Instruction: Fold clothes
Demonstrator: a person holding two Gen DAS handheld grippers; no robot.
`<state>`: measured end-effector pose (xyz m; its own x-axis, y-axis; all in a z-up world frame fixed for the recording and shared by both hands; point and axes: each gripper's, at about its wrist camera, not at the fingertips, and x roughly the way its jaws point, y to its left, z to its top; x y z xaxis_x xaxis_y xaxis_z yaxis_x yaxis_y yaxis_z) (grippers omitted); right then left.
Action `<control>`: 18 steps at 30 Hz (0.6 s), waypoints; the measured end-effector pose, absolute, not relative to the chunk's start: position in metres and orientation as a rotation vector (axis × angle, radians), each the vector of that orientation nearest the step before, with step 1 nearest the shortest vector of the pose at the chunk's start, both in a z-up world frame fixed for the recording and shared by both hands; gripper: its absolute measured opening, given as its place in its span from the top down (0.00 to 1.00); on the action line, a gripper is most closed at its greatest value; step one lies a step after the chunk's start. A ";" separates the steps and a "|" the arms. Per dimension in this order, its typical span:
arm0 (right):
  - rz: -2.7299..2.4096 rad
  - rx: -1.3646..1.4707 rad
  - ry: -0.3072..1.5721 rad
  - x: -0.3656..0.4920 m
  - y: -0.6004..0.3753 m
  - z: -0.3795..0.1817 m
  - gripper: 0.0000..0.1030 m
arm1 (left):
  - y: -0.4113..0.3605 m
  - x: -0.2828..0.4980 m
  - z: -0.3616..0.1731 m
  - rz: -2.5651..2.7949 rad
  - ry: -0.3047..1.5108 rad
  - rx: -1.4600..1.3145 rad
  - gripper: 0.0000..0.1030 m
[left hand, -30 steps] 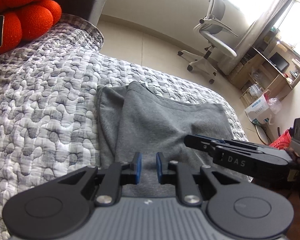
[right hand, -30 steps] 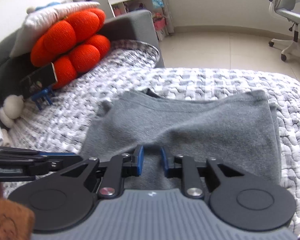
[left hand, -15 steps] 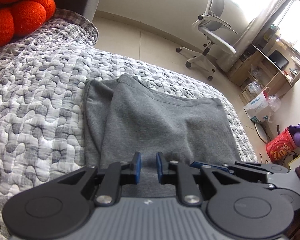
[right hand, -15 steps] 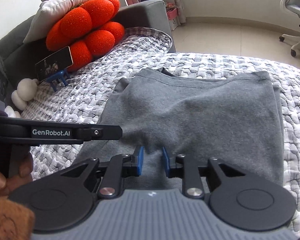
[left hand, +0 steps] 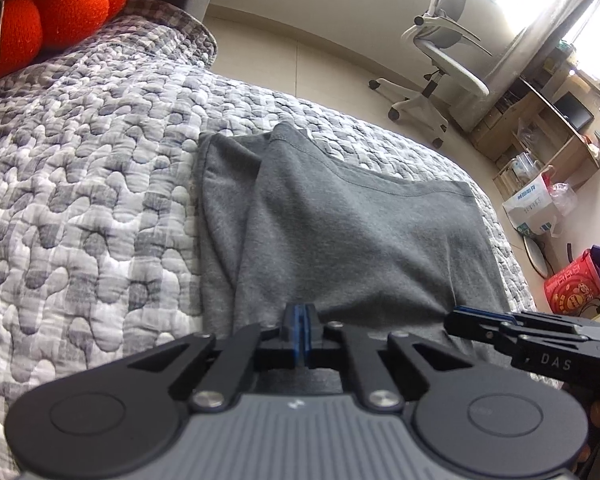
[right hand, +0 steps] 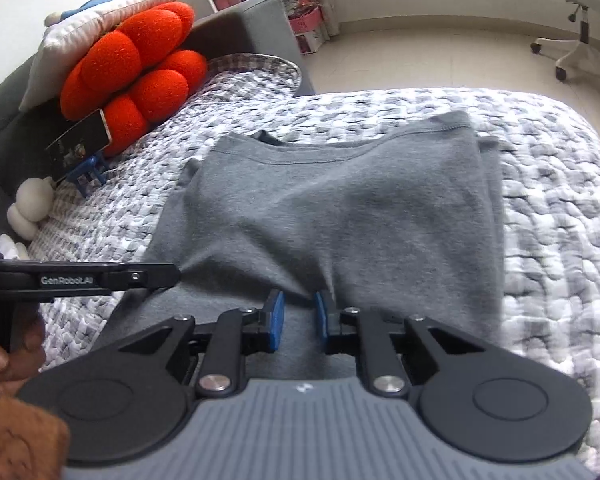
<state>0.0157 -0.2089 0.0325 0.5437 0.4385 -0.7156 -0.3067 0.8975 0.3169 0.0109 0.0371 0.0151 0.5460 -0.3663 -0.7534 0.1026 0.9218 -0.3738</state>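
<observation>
Quilted bed (left hand: 80,200) carries the grey garment (left hand: 352,240). Left view: left tool (left hand: 299,330) pads pressed together at its near edge. Right view: right tool (right hand: 297,320) parted, fabric bunched between the pads.

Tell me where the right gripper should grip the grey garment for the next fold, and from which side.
Best guess: the near hem of the grey garment, approached from the near side, low over the quilt. That edge bunches up between the right gripper pads, jaws still apart. The left gripper is already shut on the same edge.
</observation>
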 end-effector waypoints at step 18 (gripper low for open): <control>0.328 0.179 0.911 0.011 -0.265 0.041 0.82 | 0.043 0.014 0.017 -0.274 0.975 -0.304 0.96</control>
